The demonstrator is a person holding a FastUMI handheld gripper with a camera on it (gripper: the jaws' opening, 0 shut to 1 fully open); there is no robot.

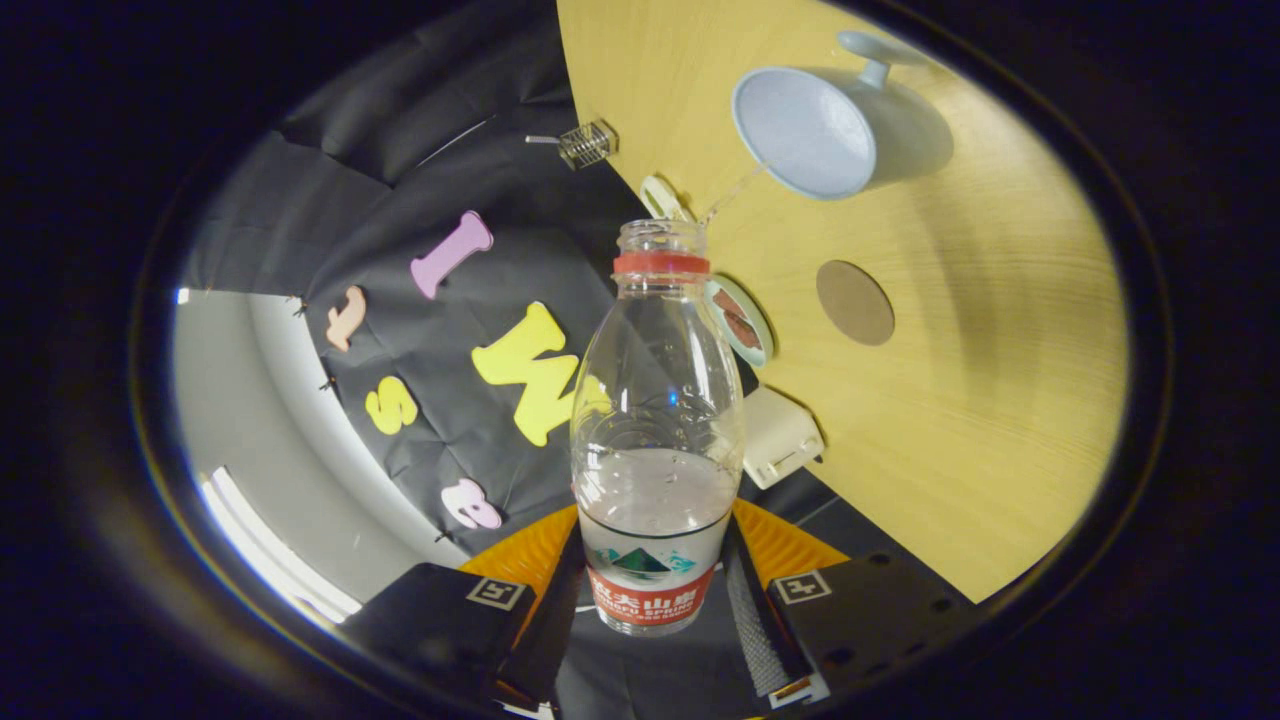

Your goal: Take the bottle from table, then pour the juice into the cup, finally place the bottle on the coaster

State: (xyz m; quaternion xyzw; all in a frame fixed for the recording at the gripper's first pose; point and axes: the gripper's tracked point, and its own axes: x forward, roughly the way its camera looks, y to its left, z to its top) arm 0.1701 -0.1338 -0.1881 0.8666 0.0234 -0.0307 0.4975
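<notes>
Pouring is the step in hand. We hold the bottle clamped between our 2 fingers, which press on its lower body at the label, 1 on each side, so the gripper is closed on it. The whole rig is rolled over: the table stands nearly on edge beside the bottle, which tells us the hand has tipped the bottle well off upright. Its cap is off, the red neck ring shows, and a thin stream of clear liquid leaves the mouth and arcs toward the rim of the cup, a pale blue mug with its handle on the far side. Some liquid remains low in the bottle, near the label.

We judge the pour to be under way, not finished. The round brown coaster lies bare on the table, apart from the cup and nearer to us, so the last step is not yet done.

Next we should roll the hand back until the bottle stands upright, carry it across to the coaster, set its base flat there, and only then part the fingers. Righting it slowly matters, since the open mouth could drip on the wood.
</notes>
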